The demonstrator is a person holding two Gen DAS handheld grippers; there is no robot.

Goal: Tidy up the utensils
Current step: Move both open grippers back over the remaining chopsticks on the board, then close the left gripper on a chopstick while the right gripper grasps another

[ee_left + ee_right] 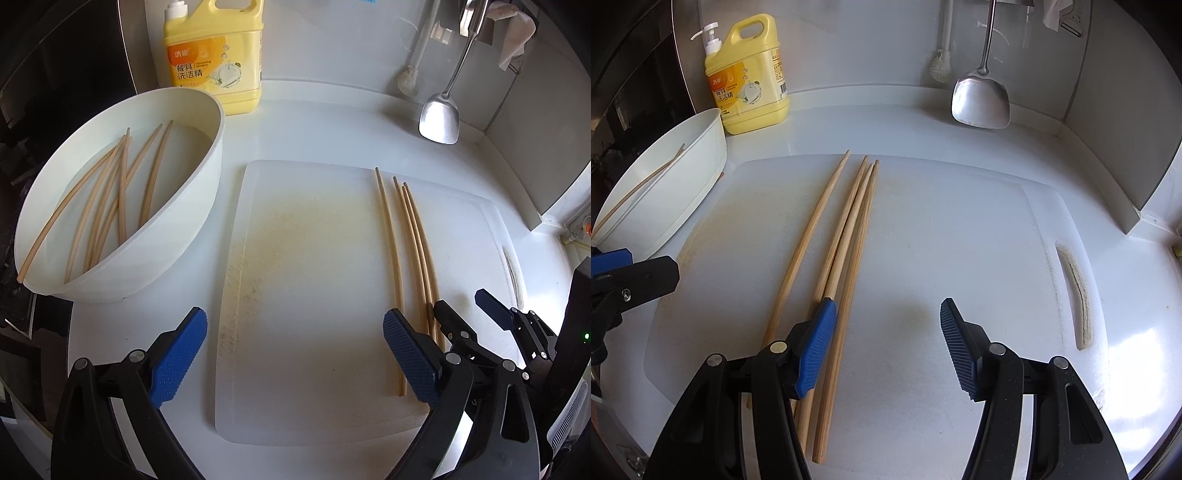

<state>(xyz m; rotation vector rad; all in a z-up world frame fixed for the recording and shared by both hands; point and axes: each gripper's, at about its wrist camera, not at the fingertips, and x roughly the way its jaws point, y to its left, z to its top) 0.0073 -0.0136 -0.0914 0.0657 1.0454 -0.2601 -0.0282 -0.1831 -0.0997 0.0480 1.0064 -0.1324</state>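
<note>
Three wooden chopsticks (410, 236) lie side by side on the right part of a white cutting board (314, 266); they also show in the right wrist view (846, 243). Several more chopsticks (110, 199) sit in a white bowl (192, 206) at the left. My left gripper (295, 332) is open and empty above the board's near half. My right gripper (888, 314) is open and empty, its left finger (818, 339) over the chopsticks' near ends. It also shows in the left wrist view (465, 306).
A yellow dish-soap bottle (218, 55) stands behind the bowl (676, 184). A steel spatula (441, 118) and a brush (410, 79) hang at the back wall. The board (960, 229) has a handle slot (1075, 291) at its right. A wall corner closes the right side.
</note>
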